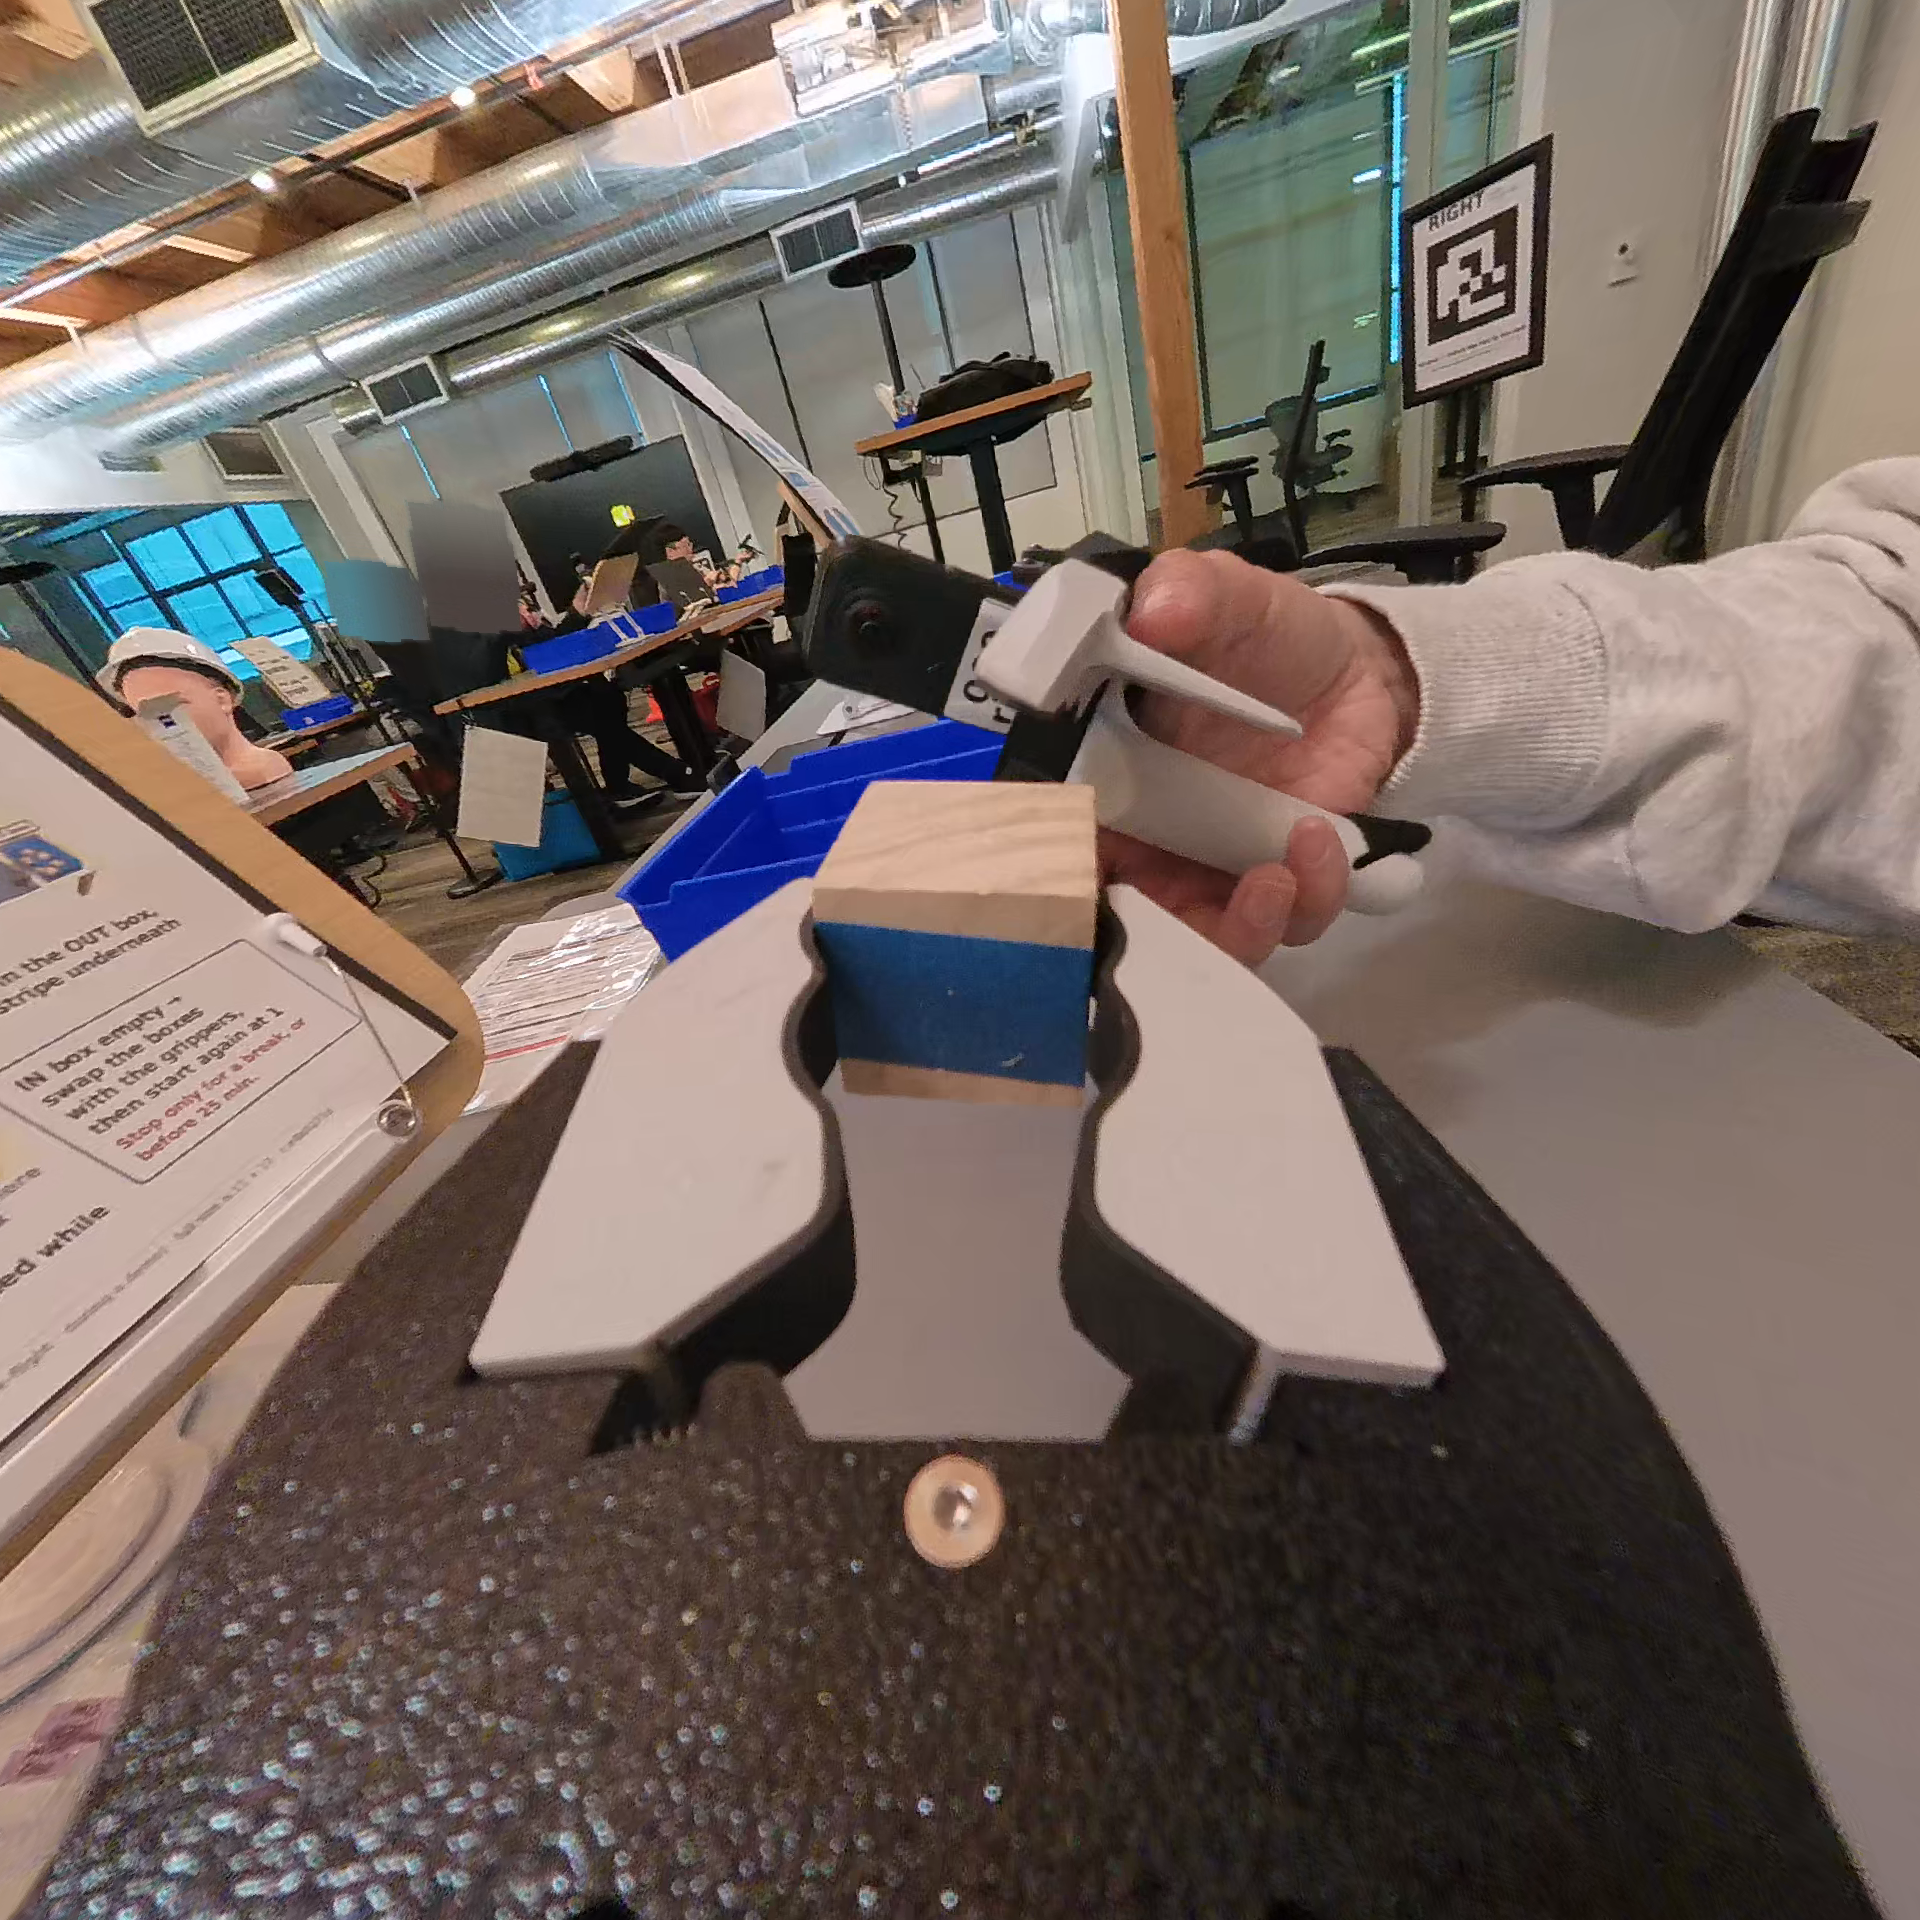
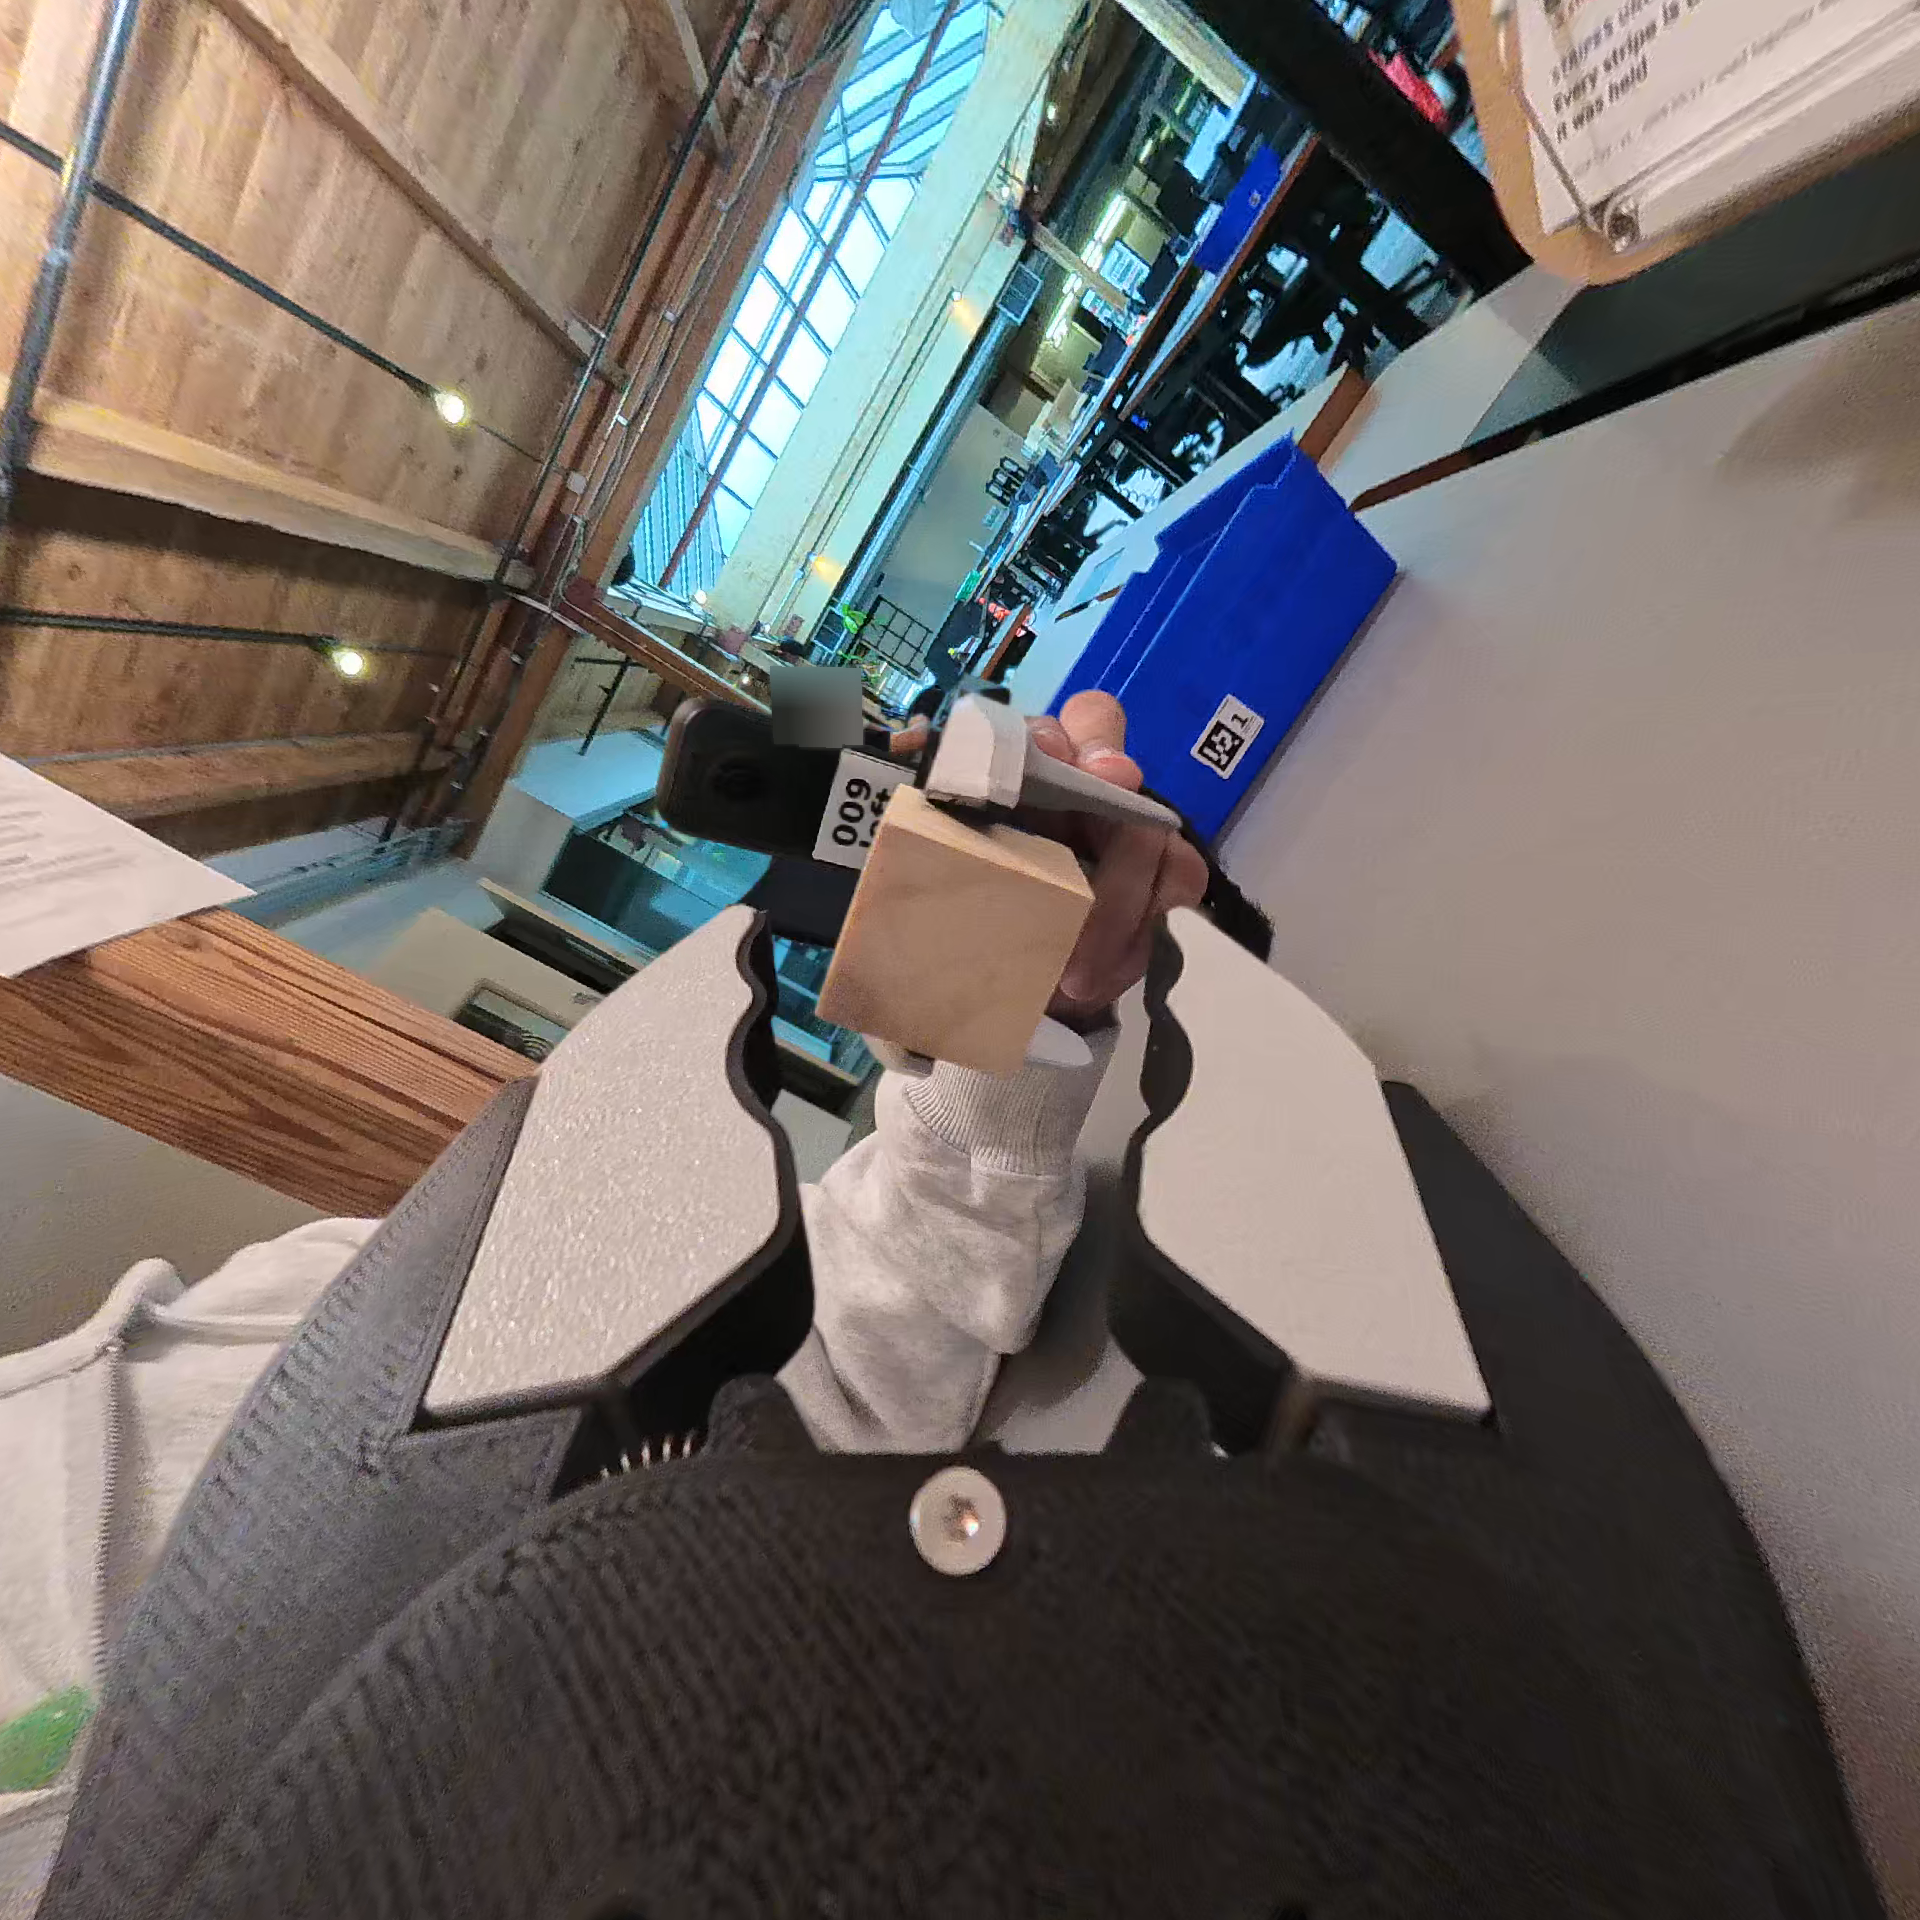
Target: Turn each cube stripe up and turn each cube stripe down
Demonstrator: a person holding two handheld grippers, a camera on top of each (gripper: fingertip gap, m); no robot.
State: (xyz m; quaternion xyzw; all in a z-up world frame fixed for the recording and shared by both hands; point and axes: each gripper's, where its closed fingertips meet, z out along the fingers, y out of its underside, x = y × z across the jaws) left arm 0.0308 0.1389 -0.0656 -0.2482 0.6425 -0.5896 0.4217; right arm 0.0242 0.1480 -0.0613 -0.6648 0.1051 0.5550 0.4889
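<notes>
My left gripper [image 1: 956, 940] is shut on a wooden cube [image 1: 961, 862] and holds it above the grey table [image 1: 1621, 1164]. The cube's blue stripe [image 1: 956, 997] faces the left camera and its plain wood top faces up. My right gripper [image 2: 961, 935] is open wide. In its view the same cube [image 2: 956, 935] sits in the gap between its fingers, showing only plain wood, with space on both sides. The right gripper [image 1: 1039, 665], held by a hand in a grey sleeve, shows behind the cube in the left wrist view. The left gripper [image 2: 748, 790] shows behind the cube in the right wrist view.
A blue bin [image 1: 748, 842] stands on the table behind the cube and also shows in the right wrist view [image 2: 1247, 623]. A wood-framed instruction board [image 1: 156, 1039] stands at the left, seen too in the right wrist view [image 2: 1662, 114]. Bagged papers [image 1: 561, 977] lie beside the bin.
</notes>
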